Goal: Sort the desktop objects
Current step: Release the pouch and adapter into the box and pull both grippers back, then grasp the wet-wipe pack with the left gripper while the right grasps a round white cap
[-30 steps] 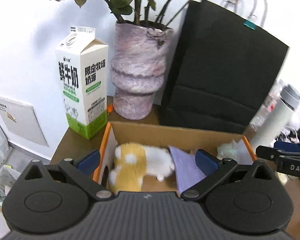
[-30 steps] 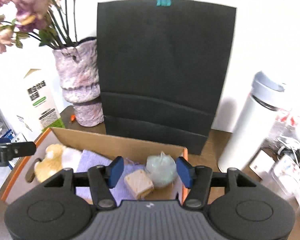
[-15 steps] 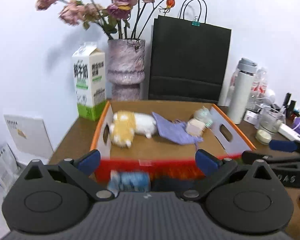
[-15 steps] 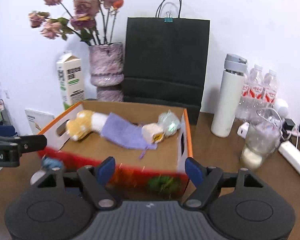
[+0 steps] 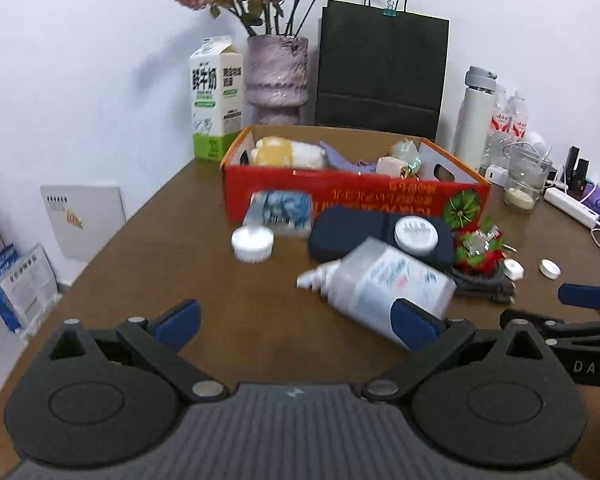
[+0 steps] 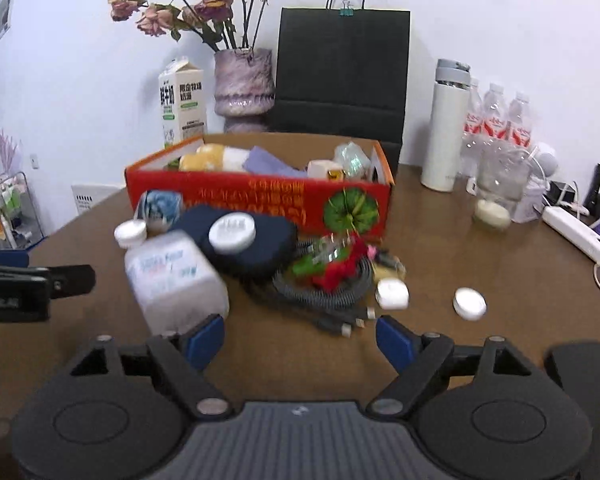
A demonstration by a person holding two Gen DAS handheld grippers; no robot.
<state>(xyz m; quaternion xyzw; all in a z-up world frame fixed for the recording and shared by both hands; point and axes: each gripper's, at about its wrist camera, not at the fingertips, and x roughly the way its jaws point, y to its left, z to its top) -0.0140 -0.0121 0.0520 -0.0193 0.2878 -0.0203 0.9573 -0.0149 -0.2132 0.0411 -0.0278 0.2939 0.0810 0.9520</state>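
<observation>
1. Risk: spray bottle (image 6: 172, 280) lies on its side, touching left finger of right gripper (image 6: 300, 338); a nudge could roll it into dark pouch (image 6: 244, 240).
2. Right gripper jaws opening, nothing between them; coiled cable (image 6: 320, 292) tangled with red-green wrapper, may drag neighbours if pulled.
3. Left gripper (image 5: 296, 320) jaws apart, empty, bottle beside its right finger.
4. Red cardboard box (image 6: 260, 204) behind the pile already holds plush toy, cloth.
5. Brown wood worktop (image 6: 480, 360), cluttered; white wall, vase, black bag behind.
</observation>
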